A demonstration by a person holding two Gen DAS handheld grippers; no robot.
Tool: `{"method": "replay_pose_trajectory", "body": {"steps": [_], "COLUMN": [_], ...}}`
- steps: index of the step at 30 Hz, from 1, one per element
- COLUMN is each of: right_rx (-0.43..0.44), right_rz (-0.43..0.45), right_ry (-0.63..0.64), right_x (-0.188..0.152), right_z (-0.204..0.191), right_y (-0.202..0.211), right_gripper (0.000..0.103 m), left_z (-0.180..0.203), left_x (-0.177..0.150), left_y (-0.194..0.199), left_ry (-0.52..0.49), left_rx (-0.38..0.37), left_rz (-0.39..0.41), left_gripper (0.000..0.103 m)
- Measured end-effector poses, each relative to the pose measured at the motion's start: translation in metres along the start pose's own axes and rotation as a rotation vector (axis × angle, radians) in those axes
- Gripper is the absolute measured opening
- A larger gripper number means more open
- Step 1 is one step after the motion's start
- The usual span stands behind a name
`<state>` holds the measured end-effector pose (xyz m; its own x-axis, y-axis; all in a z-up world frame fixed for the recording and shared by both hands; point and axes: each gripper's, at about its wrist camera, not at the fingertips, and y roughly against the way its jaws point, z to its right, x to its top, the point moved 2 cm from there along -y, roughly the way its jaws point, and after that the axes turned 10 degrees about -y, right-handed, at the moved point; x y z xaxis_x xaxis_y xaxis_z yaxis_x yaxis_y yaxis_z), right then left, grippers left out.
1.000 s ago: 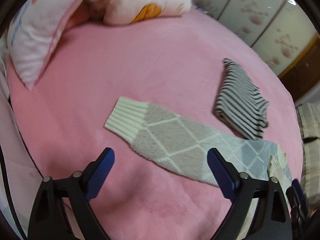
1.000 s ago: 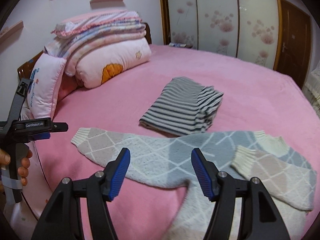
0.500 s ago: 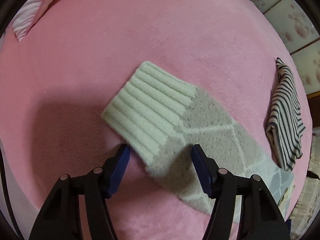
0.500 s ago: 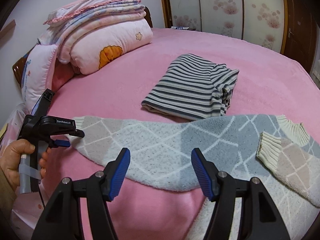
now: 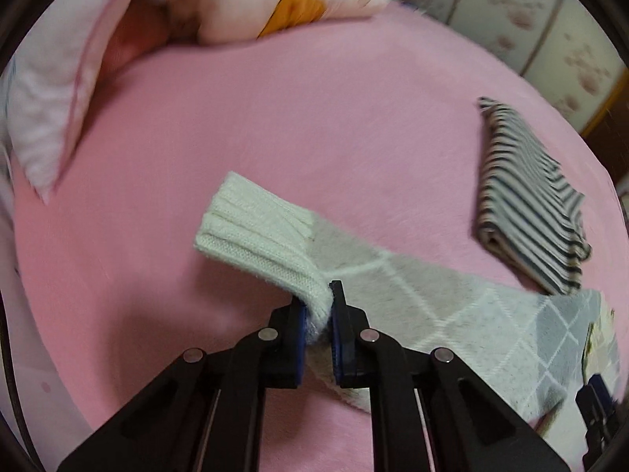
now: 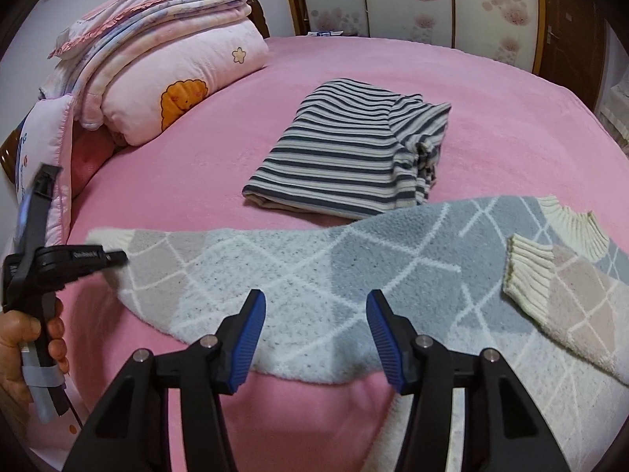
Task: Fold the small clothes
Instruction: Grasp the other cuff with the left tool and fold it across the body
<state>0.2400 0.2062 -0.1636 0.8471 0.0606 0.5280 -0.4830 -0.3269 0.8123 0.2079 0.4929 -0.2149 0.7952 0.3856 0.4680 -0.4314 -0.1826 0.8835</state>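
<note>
Your left gripper (image 5: 329, 314) has closed since half a second ago: then its jaws straddled the sleeve edge, now they pinch the sleeve (image 5: 354, 275) of the diamond-knit sweater (image 6: 354, 275) just behind the ribbed cuff (image 5: 255, 232). The cuff has come up off the pink bedspread (image 5: 275, 118) and curls over beyond the fingertips. That reads as the sleeve grasp secured, so the sleeve fold looks ready to begin.

The sweater lies spread flat on the bedspread, held sleeve stretched out to its left, other sleeve already folded across the body, cuff (image 6: 526, 271) near the collar. The striped garment (image 6: 346, 157), already folded, sits just beyond the sweater, its near edge touching or overlapped; can't tell which.

Pose: your left hand (image 6: 23, 346) holds the tool low and near level at the sweater's far left end. Your right gripper (image 6: 314, 334) hovers over the sweater's near edge, jaws wide apart, nothing in them, not clearly touching the knit.

Stacked bedding (image 6: 157, 59) sits well beyond the sweater.
</note>
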Motion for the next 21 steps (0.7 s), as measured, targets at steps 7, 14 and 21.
{"method": "replay_pose_trajectory", "body": {"steps": [7,14,21], "right_rx": [-0.014,-0.058,-0.195], "right_rz": [0.038,0.105,0.153], "right_ry": [-0.015,-0.088,-0.168], "right_x": [0.001,-0.009,-0.044], "right_z": [0.027,0.097,0.196], "right_y": [0.037,0.096,0.15], "right_gripper": [0.053,0.053,0.053], "left_z": [0.086,0.228,0.346], "left_x": [-0.001,-0.029,-0.083], "left_y": [0.085,0.179,0.167], "left_ry": [-0.198,-0.424,-0.504], "left_rx": [-0.083,-0.277,-0.441], "left_rz": [0.14,0.268,0.172], "left_gripper": [0.008,0.008,0.009]}}
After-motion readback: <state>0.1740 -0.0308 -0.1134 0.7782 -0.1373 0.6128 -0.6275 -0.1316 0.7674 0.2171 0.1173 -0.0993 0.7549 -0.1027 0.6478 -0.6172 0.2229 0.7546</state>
